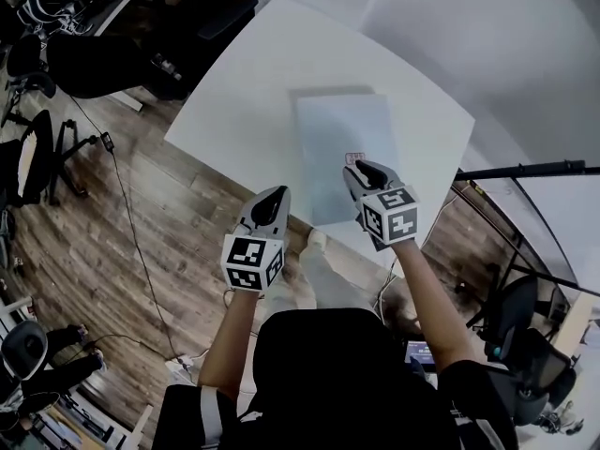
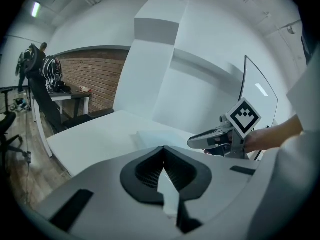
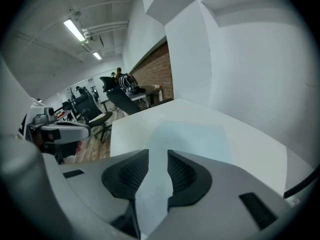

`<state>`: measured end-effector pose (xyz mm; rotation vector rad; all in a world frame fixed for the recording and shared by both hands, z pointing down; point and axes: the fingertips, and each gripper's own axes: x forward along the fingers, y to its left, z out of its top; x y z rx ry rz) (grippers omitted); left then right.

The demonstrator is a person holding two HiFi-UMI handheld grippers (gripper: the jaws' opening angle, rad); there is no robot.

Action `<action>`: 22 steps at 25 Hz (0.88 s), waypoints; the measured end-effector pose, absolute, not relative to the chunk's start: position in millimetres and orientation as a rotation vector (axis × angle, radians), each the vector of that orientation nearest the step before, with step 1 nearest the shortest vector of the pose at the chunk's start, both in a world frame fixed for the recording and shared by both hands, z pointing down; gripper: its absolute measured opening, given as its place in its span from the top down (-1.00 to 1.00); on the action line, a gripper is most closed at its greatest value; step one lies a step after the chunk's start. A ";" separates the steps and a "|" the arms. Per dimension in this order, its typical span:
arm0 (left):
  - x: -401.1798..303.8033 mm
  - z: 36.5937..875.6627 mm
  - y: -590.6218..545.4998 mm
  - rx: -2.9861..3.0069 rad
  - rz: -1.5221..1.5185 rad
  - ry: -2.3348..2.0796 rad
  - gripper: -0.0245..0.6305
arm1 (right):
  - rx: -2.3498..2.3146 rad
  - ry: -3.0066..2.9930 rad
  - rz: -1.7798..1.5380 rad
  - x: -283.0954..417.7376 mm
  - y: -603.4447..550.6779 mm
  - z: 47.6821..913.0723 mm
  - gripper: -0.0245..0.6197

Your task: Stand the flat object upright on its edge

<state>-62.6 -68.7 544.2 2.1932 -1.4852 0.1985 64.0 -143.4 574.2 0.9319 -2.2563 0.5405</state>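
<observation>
A thin pale-blue flat object (image 1: 342, 153) lies flat on the white table (image 1: 244, 92), near the table's front edge. My right gripper (image 1: 361, 170) hovers over the sheet's near right part; its jaws stand apart with nothing between the pads. In the right gripper view the flat object (image 3: 192, 136) shows through the gap of that gripper (image 3: 157, 156). My left gripper (image 1: 275, 195) is shut and empty, at the table's front edge to the left of the sheet. Seen from the left gripper (image 2: 163, 151), the flat object (image 2: 152, 134) lies ahead and the right gripper (image 2: 212, 140) to its right.
White partition walls (image 1: 469, 26) rise behind the table. Office chairs (image 1: 37, 157) and cables stand on the wooden floor to the left. A black bar (image 1: 525, 169) juts out at the right, with another chair (image 1: 511, 322) below it. The person's legs sit under the table edge.
</observation>
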 end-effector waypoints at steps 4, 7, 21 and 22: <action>-60.7 551.1 -71.5 2.173 0.201 -1.482 0.89 | 0.919 -2.205 0.553 70.1 -154.4 590.8 0.36; -57.8 553.9 -74.7 2.165 0.203 -1.484 0.89 | 0.921 -2.163 0.557 78.4 -166.2 599.9 0.22; -59.3 569.9 -84.1 2.096 0.206 -1.503 0.89 | 0.863 -2.025 0.559 96.0 -198.5 640.0 0.03; -59.1 570.7 -85.0 2.093 0.206 -1.503 0.89 | 0.858 -2.018 0.559 95.9 -198.7 642.5 0.03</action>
